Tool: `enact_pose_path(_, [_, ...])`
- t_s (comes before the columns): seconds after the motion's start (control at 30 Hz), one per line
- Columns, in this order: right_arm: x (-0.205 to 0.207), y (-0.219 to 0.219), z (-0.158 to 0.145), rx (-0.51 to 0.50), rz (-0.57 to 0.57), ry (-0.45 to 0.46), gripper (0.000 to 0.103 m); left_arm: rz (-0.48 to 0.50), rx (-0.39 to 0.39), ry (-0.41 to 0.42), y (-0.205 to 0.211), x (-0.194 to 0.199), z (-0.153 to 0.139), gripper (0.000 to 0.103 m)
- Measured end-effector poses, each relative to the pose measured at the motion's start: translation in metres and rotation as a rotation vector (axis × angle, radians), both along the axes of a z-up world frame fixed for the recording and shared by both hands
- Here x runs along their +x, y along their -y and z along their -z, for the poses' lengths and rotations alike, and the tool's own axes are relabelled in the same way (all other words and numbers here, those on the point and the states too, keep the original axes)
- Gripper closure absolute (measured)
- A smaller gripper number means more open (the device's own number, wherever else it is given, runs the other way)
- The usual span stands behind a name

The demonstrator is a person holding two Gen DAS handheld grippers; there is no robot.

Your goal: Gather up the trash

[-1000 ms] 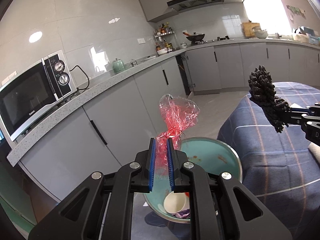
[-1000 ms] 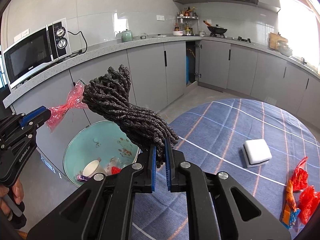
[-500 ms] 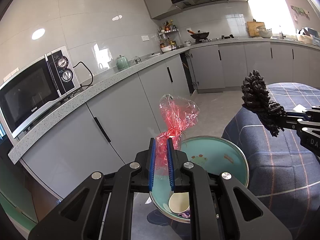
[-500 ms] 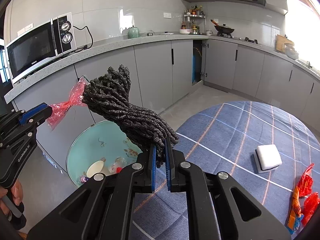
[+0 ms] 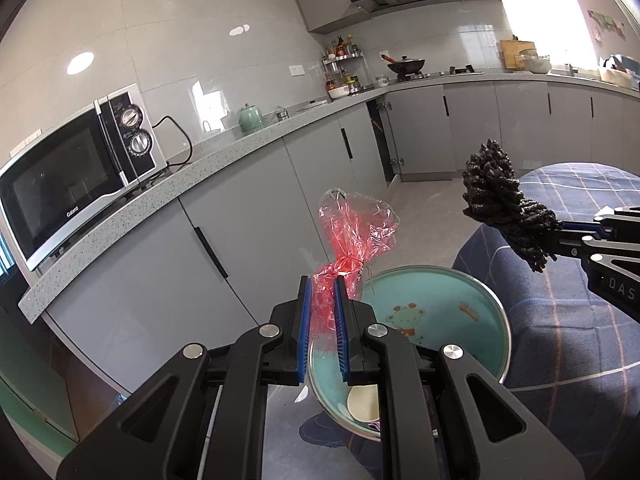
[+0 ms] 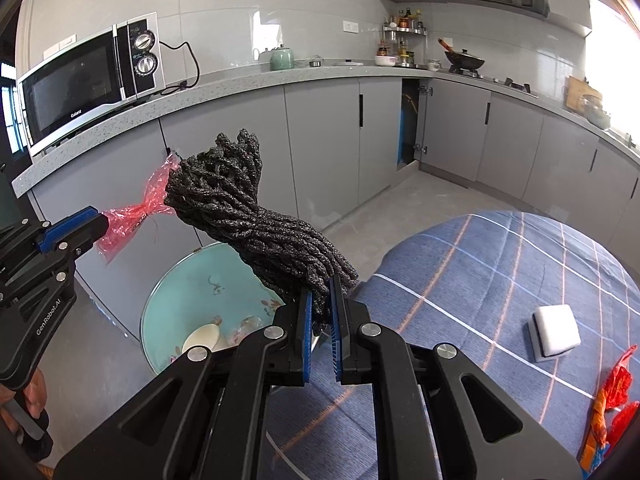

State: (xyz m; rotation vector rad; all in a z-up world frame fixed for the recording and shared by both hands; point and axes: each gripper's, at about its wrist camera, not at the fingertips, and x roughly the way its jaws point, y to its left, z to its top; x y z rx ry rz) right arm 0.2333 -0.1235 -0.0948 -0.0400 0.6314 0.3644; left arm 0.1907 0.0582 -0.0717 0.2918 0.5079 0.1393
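My left gripper (image 5: 322,280) is shut on a crumpled red plastic wrapper (image 5: 354,236), held above the near rim of a round teal bin (image 5: 472,312). The same wrapper (image 6: 134,216) and left gripper (image 6: 96,220) show at the left of the right wrist view. My right gripper (image 6: 320,284) is shut on a dark grey bundle of twisted cord (image 6: 248,216), which sticks up and to the left over the teal bin (image 6: 192,280). In the left wrist view that bundle (image 5: 500,204) hangs at the right, above the bin's far rim. A white cup (image 6: 202,338) and scraps lie in the bin.
A round table with a blue checked cloth (image 6: 480,280) is at the right, with a white sponge block (image 6: 554,332) and red-orange wrappers (image 6: 612,400) on it. Grey kitchen cabinets (image 6: 320,140) and a microwave (image 6: 88,80) line the wall behind. A hand (image 6: 28,396) grips the left handle.
The right gripper with the cord bundle has shifted sideways toward the bin and counter. The left gripper keeps the wrapper over the bin, almost still.
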Motion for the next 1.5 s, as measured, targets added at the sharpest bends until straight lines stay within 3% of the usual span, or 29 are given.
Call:
enact_pose_path(0.87, [0.014, -0.041, 0.019, -0.024, -0.096, -0.039, 0.091, -0.018, -0.025, -0.026, -0.012, 0.006, 0.005, 0.087])
enact_pose_path(0.97, [0.016, -0.040, 0.023, -0.019, -0.094, -0.054, 0.084, -0.019, -0.028, -0.039, -0.012, 0.008, 0.008, 0.080])
enact_pose_path(1.07, [0.016, -0.035, 0.026, -0.008, -0.079, -0.060, 0.073, -0.023, -0.024, -0.039, -0.013, 0.009, 0.009, 0.061])
enact_pose_path(1.17, [0.016, -0.032, 0.028, -0.006, -0.070, -0.067, 0.072, -0.018, -0.029, -0.046, -0.012, 0.009, 0.011, 0.056])
enact_pose_path(1.23, [0.016, -0.030, 0.028, 0.001, -0.061, -0.065, 0.064, -0.016, -0.029, -0.048, -0.011, 0.009, 0.012, 0.050])
enact_pose_path(1.4, [0.012, -0.027, 0.027, 0.002, -0.053, -0.058, 0.062, -0.016, -0.027, -0.052, -0.011, 0.009, 0.014, 0.043])
enact_pose_path(1.5, [0.010, -0.023, 0.026, 0.002, -0.046, -0.054, 0.061, -0.024, -0.023, -0.043, -0.011, 0.008, 0.013, 0.033])
